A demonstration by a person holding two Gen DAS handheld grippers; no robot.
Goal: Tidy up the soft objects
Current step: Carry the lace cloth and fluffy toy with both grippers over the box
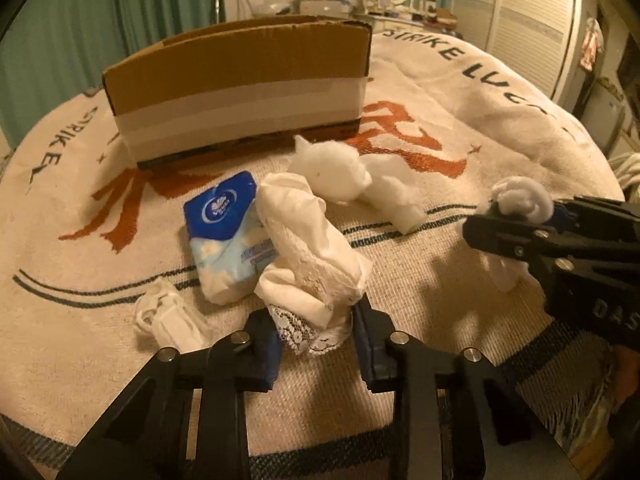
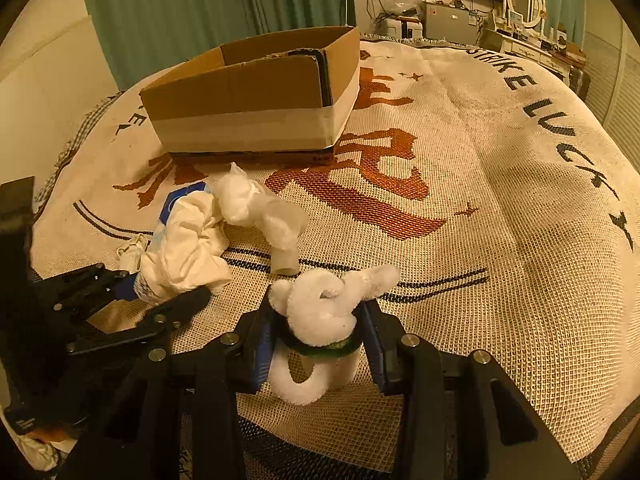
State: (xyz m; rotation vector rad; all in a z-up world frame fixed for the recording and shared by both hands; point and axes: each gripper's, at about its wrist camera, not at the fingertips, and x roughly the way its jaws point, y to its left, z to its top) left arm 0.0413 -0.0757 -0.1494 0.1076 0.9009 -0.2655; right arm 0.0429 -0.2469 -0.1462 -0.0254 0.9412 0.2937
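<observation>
My left gripper (image 1: 316, 340) is shut on a crumpled white lace cloth (image 1: 312, 248), which lies against a blue tissue pack (image 1: 224, 236). My right gripper (image 2: 318, 340) is shut on a small white plush toy (image 2: 320, 312) with a green collar; it shows at the right of the left wrist view (image 1: 520, 200). A lump of white stuffing (image 1: 344, 172) lies behind the cloth, also in the right wrist view (image 2: 256, 204). An open cardboard box (image 1: 240, 88) stands beyond, seen also in the right wrist view (image 2: 256, 92).
A small white crumpled item (image 1: 164, 316) lies left of my left gripper. Everything rests on a cream woven blanket (image 2: 480, 200) with orange and dark lettering. Green curtains (image 2: 200, 8), a desk and a wardrobe stand behind.
</observation>
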